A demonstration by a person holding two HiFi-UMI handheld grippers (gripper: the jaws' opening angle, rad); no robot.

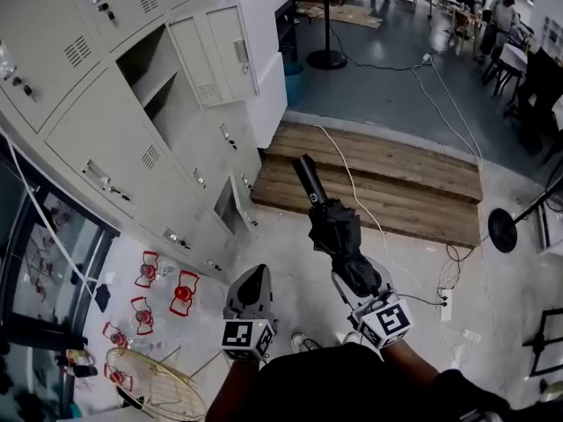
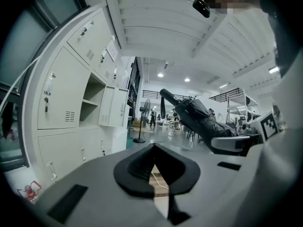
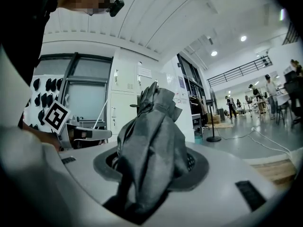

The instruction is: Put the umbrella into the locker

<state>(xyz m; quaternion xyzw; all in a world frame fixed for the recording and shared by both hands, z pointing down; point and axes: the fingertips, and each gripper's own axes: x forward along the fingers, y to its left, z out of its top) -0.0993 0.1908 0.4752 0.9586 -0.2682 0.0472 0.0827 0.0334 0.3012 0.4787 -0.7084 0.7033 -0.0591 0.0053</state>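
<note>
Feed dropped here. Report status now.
Status: right gripper shut on umbrella; left gripper shut, empty. Umbrella not yet in locker, door open. Nothing in between.

Floor (image 1: pixel 290 244) w/ wood pallet (image 1: pixel 413 170), cables (image 1: pixel 444 95), red bits (image 1: pixel 183 293) & wire grille (image 1: pixel 154 383) nr lockers (image 1: pixel 114 139).

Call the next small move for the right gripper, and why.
Probably swing the right gripper left toward the open locker compartment: it is clamped on the folded umbrella, which points past the lockers, not yet at the opening.
</note>
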